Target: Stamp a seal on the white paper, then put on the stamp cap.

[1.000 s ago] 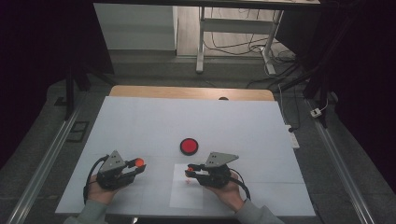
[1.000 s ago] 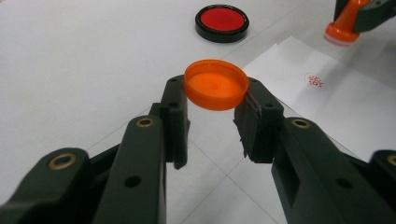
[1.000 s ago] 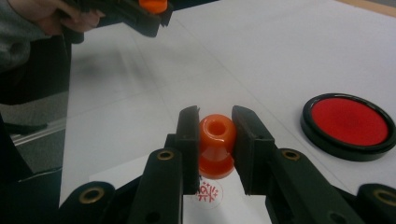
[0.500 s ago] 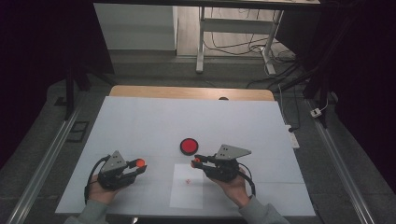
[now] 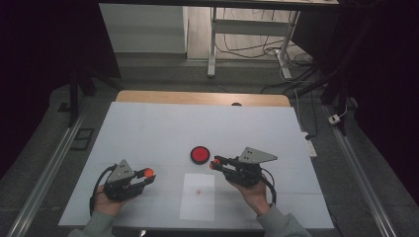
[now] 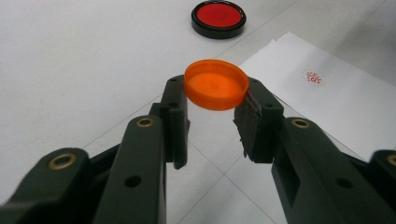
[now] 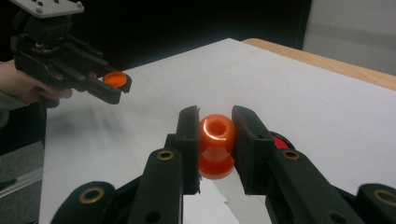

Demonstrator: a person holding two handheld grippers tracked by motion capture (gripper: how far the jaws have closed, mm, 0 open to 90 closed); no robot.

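Jaws of my left gripper [image 6: 215, 119] pinch the orange cap [image 6: 216, 84], while my right gripper [image 7: 215, 140] clamps the orange stamp [image 7: 216, 145] near the red ink pad [image 5: 200, 154].

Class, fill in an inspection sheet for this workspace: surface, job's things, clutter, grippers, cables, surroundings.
Surface: white table, wooden strip along the far edge.
Job's things: orange cap; orange stamp; red ink pad; paper sheet bearing a red mark.
Clutter: nothing seen.
Grippers: left gripper shut on the cap; right gripper shut on the stamp, near the pad.
Cables: one trails from each gripper; more lie on the floor beyond.
Surroundings: dark room, desk legs behind.
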